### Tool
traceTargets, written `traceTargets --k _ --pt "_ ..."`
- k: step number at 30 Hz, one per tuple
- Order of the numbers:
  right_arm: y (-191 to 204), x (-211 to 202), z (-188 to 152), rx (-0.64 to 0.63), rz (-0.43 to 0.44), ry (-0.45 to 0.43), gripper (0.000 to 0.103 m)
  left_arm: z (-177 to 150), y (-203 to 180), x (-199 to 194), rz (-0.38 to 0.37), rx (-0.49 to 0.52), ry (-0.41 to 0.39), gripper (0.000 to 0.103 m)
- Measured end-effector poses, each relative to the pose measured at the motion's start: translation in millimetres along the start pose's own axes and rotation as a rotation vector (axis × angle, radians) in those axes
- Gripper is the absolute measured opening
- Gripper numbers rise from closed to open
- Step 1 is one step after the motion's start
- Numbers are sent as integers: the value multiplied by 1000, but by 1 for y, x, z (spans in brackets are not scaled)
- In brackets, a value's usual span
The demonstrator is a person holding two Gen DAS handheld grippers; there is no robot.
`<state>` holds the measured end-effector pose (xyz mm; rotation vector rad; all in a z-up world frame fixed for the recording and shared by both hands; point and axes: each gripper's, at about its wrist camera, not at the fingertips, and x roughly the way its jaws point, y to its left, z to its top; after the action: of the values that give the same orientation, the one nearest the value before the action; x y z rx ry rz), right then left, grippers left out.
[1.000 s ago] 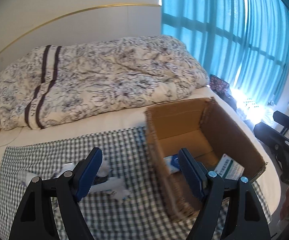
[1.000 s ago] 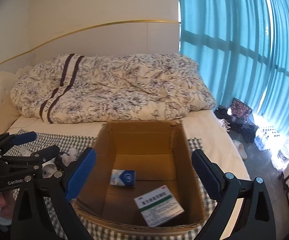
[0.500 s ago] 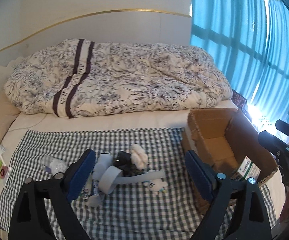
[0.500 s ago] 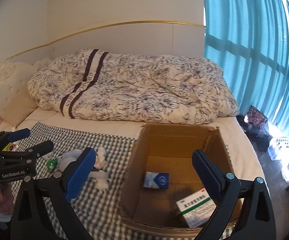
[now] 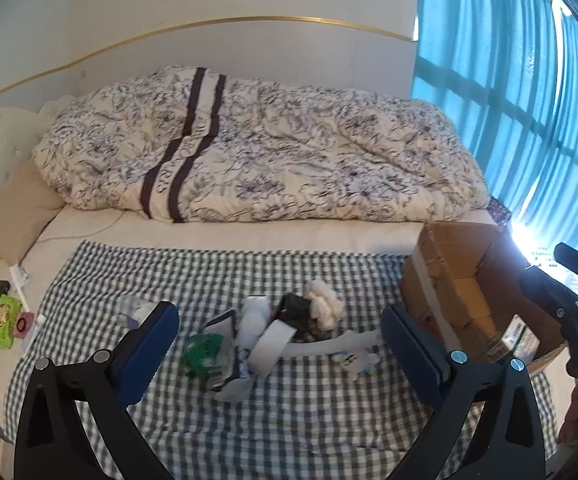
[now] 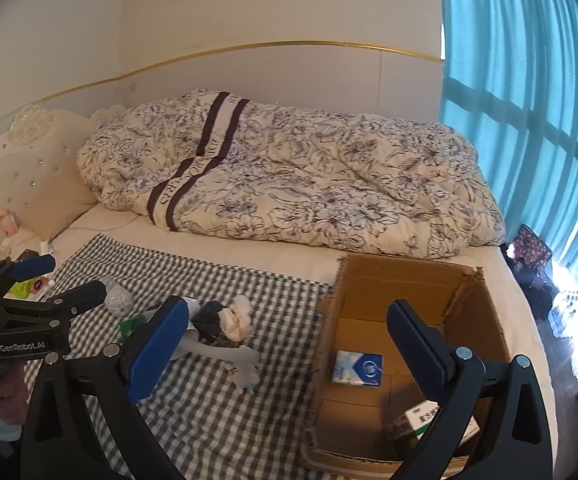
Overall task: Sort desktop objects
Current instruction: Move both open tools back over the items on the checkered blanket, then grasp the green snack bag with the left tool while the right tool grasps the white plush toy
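A heap of small objects (image 5: 273,332) lies on the checked cloth (image 5: 289,412): a green item (image 5: 203,350), a white roll, black and white socks (image 5: 323,306) and a small white toy (image 5: 359,358). My left gripper (image 5: 281,340) hovers open above the heap and holds nothing. To the right stands an open cardboard box (image 6: 405,344) with a blue-and-white packet (image 6: 357,367) and a green-and-white medicine box (image 6: 429,420) inside. My right gripper (image 6: 289,340) is open over the box's left wall. The left gripper (image 6: 61,280) also shows in the right wrist view, open.
The cloth lies on a bed with a crumpled floral duvet (image 5: 257,148) behind it and a pillow (image 5: 13,216) at the left. Small items (image 5: 1,316) lie on the mattress left of the cloth. Blue curtains (image 5: 529,100) hang at the right.
Both views have swung left, away from the box and toward the heap. The box has slid toward the right edge of the left wrist view. Both grippers have stayed open.
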<state>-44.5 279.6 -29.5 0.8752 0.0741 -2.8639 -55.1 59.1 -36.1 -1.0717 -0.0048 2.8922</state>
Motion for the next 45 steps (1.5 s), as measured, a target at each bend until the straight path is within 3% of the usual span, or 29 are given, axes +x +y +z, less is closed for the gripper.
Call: traceTargets --k 13,20,28,35,45 --pt "34 28 -4 -28 50 34 100 -12 57 21 58 -73 21 103" --pt "48 53 -10 -28 77 65 100 -28 86 56 92 -75 77 103" --pt "72 90 -24 -74 90 129 100 -61 120 104 57 -116 195 103" --pt "81 126 -48 -97 67 216 100 -82 125 140 54 -99 244 103" --pt "70 164 -77 -51 41 336 100 -87 120 181 35 -107 300 103"
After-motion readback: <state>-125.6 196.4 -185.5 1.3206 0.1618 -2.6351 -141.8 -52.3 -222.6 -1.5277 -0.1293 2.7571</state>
